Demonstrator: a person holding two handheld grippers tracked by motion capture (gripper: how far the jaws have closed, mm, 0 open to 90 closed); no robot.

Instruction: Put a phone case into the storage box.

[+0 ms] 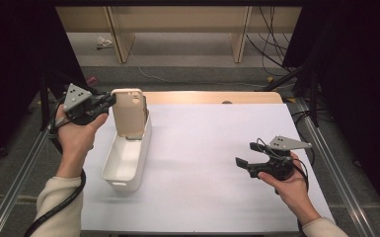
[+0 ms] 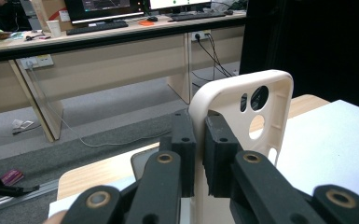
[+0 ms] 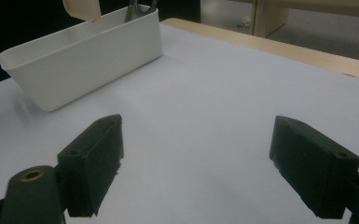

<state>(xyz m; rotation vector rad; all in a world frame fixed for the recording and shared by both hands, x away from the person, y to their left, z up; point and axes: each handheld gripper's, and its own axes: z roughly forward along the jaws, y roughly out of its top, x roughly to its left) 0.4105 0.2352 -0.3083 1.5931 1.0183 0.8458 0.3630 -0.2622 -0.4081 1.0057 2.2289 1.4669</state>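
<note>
one phone case (image 1: 129,111) (cream), one white bin (image 1: 126,160), two grippers (image 1: 109,101)

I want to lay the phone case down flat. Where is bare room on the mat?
The white mat lies bare between the white plastic bin and the right hand-held gripper. The bin's far end is crowded: the beige phone case stands there.

The high view looks forward and down from above the person's side, taking in the whole worktop (image 1: 217,163) from some way off. The left gripper view rides on the left tool (image 1: 109,101), level and very close behind the case (image 2: 242,107), facing desks beyond. The right gripper view sits low over the worktop, facing the bin (image 3: 84,56). All three share the case.
</note>
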